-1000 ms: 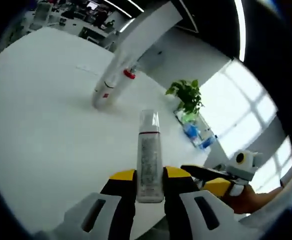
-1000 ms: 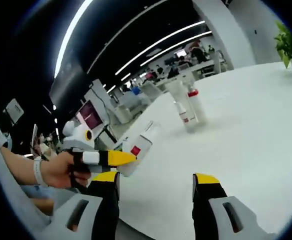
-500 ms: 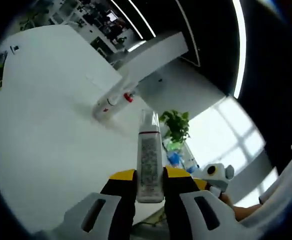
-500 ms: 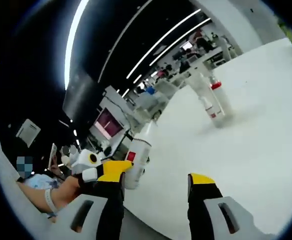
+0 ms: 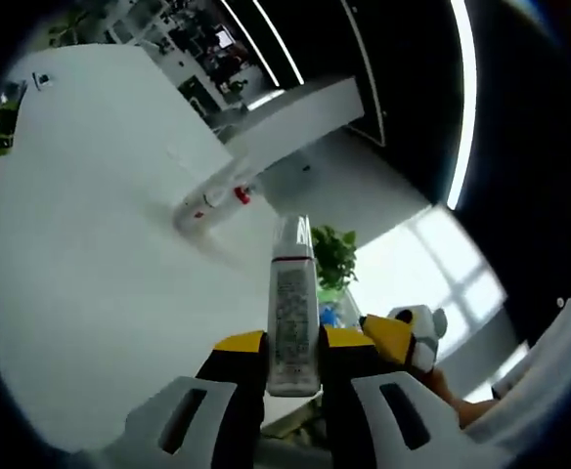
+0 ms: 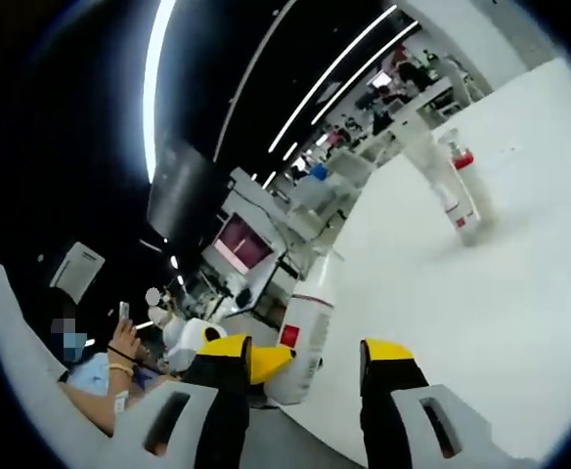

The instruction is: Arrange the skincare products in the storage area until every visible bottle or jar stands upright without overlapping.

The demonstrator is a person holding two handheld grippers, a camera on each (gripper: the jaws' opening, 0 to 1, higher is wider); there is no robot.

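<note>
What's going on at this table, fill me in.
A person with a gripper in each hand is sorting skincare bottles on a white table. The left gripper is shut on a slim clear-capped bottle, held off the table. The right gripper is open and empty, close beside the held bottle. Two more bottles stand together farther across the table.

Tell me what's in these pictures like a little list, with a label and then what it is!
held thing: a tall white bottle with a clear cap and a red band
who holds it: the left gripper, jaws shut on its lower part
right gripper: jaws apart, nothing between them
surface: a white table
far on the table: two more bottles close together, one with a red cap
by the window: a green plant
</note>
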